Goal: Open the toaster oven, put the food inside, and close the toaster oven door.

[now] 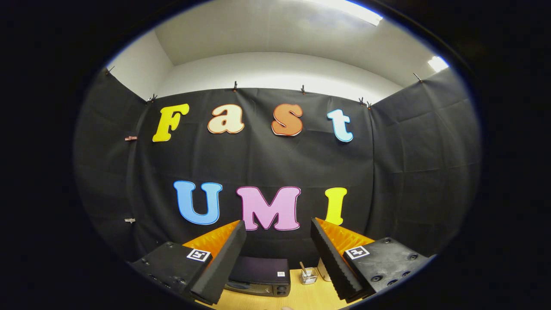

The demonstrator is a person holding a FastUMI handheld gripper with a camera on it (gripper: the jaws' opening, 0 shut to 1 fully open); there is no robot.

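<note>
The black box-shaped toaster oven point(260, 276) stands on the light wooden table point(301, 297), set back against the foot of the black cloth wall point(267, 163). It is seen from above and in front: its flat dark top faces the camera, and a strip of its front shows below, with two round knobs at the right end of that strip. Whether the door is up or down cannot be told from this angle. A small pale sticker sits near the right rear corner of the top.

The oven lies between the two fingers and beyond their tips, well apart from both.

The gripper point(277, 230) is held high above the table, its two black ridged fingers point(221, 262) spread wide with nothing between them and touching nothing. Each finger has an orange backing and a black block carrying a square black-and-white marker.

Just to the right of the oven, on the same table, stands a small clear glass jar point(308, 275) with a thin stick leaning in it. A pale object point(323, 270) beside the jar is largely hidden by the right finger.
</note>
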